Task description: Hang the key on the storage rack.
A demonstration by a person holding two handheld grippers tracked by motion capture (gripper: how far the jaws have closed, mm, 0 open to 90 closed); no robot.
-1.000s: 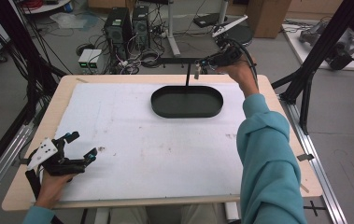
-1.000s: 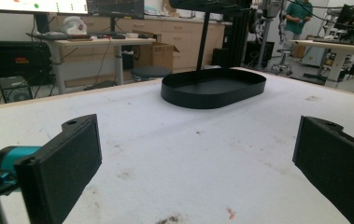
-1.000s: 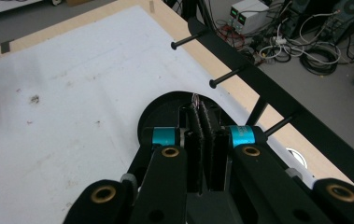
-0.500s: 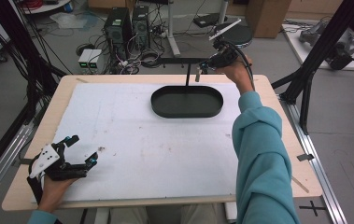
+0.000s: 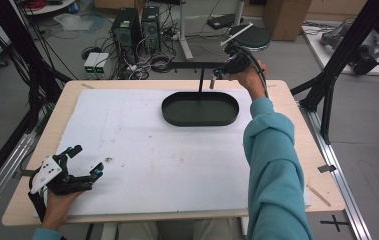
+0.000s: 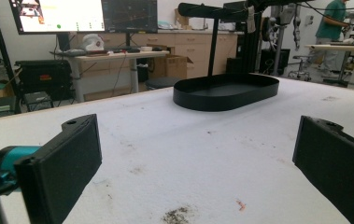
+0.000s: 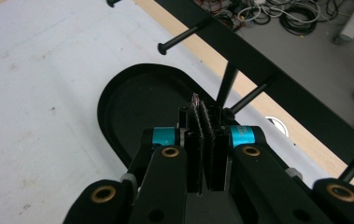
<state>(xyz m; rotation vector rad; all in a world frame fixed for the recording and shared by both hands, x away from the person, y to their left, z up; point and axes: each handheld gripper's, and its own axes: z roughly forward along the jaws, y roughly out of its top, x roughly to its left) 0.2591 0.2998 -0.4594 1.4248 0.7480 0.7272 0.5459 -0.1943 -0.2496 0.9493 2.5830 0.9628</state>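
Observation:
A black stand has an oval tray (image 5: 199, 109) as its base, a thin post, and a horizontal bar (image 5: 197, 64) with pegs (image 7: 179, 39) on top. It stands at the far middle of the white mat (image 5: 157, 150). My right gripper (image 5: 213, 80) is held at the right end of the bar, above the tray's far rim, jaws pointing down. In the right gripper view its jaws (image 7: 205, 116) are pressed together, with a tiny pale fleck at the tip that I cannot identify. My left gripper (image 5: 88, 159) rests open and empty on the mat's near left corner, facing the tray (image 6: 226, 91).
The mat covers most of a wooden table (image 5: 297, 125) and carries small stains. Black frame posts (image 5: 342, 55) rise at both sides of the table. Computers and cables (image 5: 137, 30) lie on the floor beyond the far edge.
The left gripper has slid slightly toward the near edge. The right hand has shifted only slightly at the bar's right end.

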